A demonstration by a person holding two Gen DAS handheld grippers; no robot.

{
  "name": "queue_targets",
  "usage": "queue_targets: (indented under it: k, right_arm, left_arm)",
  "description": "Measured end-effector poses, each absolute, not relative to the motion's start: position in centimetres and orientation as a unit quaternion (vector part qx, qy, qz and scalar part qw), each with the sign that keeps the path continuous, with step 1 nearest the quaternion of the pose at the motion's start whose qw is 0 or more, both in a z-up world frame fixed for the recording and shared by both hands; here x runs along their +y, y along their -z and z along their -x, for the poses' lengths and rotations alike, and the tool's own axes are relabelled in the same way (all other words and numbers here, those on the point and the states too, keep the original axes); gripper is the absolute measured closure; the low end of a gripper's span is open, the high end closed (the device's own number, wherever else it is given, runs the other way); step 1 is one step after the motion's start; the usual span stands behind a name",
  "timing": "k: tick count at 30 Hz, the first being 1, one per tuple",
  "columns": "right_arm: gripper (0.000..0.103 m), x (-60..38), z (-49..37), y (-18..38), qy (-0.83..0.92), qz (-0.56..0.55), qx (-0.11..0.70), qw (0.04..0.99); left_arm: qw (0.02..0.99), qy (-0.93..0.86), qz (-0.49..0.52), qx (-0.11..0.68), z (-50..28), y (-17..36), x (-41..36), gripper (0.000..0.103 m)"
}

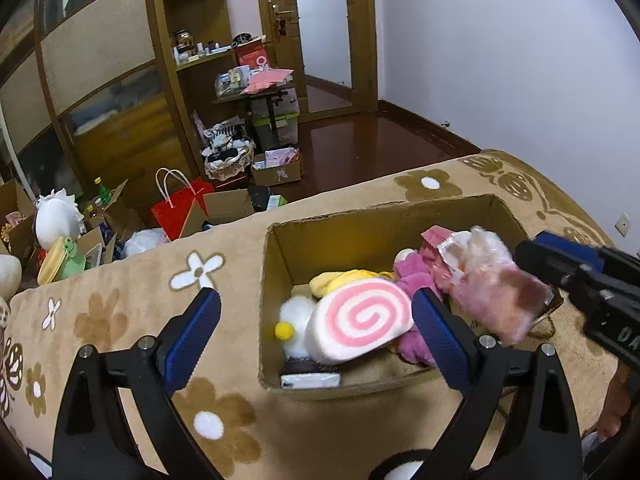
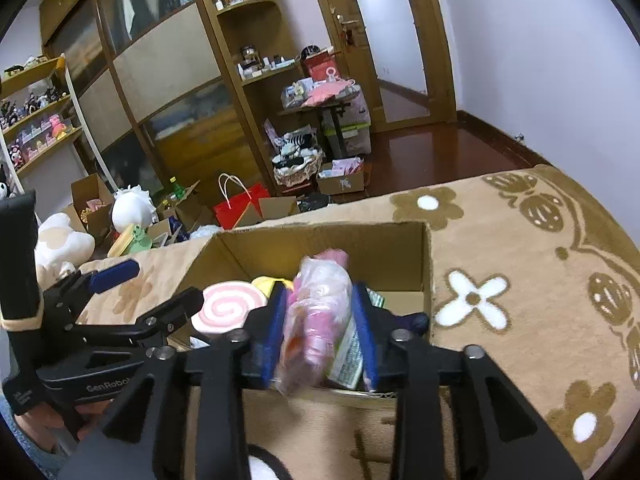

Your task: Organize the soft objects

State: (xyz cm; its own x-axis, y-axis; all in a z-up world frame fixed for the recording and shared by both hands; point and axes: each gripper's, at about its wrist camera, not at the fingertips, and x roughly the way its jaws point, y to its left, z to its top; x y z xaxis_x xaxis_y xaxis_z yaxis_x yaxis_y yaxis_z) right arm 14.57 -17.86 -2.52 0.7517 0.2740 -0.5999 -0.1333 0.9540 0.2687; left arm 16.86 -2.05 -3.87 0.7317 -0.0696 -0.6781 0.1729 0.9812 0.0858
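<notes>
A cardboard box stands on a beige flower-patterned blanket. In it lie a pink-and-white swirl cushion, a yellow plush, a white plush and a magenta plush. My right gripper is shut on a pink toy in a clear plastic bag, held over the box's near right corner; the bagged toy also shows in the left wrist view. My left gripper is open and empty, just before the box's near wall, its right finger over the box rim.
The box is near the blanket's far edge. On the floor beyond lie a red paper bag, open cartons, plush toys and a basket. Shelves and a wardrobe stand behind; a doorway is at the back right.
</notes>
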Motion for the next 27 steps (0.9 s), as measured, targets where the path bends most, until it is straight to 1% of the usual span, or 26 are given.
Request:
queue_targets:
  k: [2, 3, 5, 6, 7, 8, 9, 11, 12, 27]
  right_arm:
    - [0.051, -18.2, -14.2, 2.0, -0.105, -0.106, 0.328, 0.933]
    - [0.049, -18.3, -14.0, 1.7, -0.102, -0.106, 0.326, 0.934]
    - [0.04, -18.5, -13.4, 1.3, -0.095, -0.101, 0.324, 0.936]
    - [0.037, -18.5, -13.2, 1.0, -0.093, -0.097, 0.323, 0.937]
    - [0.031, -18.6, -12.8, 0.6, -0.09, -0.095, 0.32, 0.938]
    - [0.023, -18.7, -12.4, 0.4, -0.086, -0.095, 0.317, 0.94]
    - [0.018, -18.8, -12.1, 0.1, -0.083, -0.096, 0.315, 0.94]
    - [0.003, -19.1, -11.1, -0.5, -0.077, -0.099, 0.307, 0.944]
    - [0.0, -19.1, -10.8, -0.8, -0.075, -0.099, 0.303, 0.945]
    - [0.0, -20.4, -3.2, -5.2, -0.065, -0.072, 0.258, 0.961]
  left_arm:
    - [0.927, 0.065, -0.071, 0.361, -16.4, 3.6, -1.8, 0.007]
    - [0.928, 0.066, -0.071, 0.36, -16.1, 3.4, -1.8, 0.007]
    - [0.93, 0.067, -0.069, 0.356, -15.4, 2.8, -1.7, 0.007]
    - [0.931, 0.067, -0.065, 0.353, -15.0, 2.4, -1.5, 0.005]
    - [0.932, 0.065, -0.063, 0.35, -14.6, 2.1, -1.5, 0.002]
    - [0.935, 0.064, -0.059, 0.344, -14.0, 1.6, -1.3, 0.002]
    - [0.936, 0.062, -0.059, 0.34, -13.6, 1.3, -1.3, 0.002]
    - [0.94, 0.061, -0.066, 0.328, -12.4, 0.5, -1.3, 0.001]
    - [0.942, 0.062, -0.069, 0.324, -12.0, 0.1, -1.3, 0.001]
    - [0.961, 0.048, -0.099, 0.255, -4.6, -5.0, -0.9, 0.001]
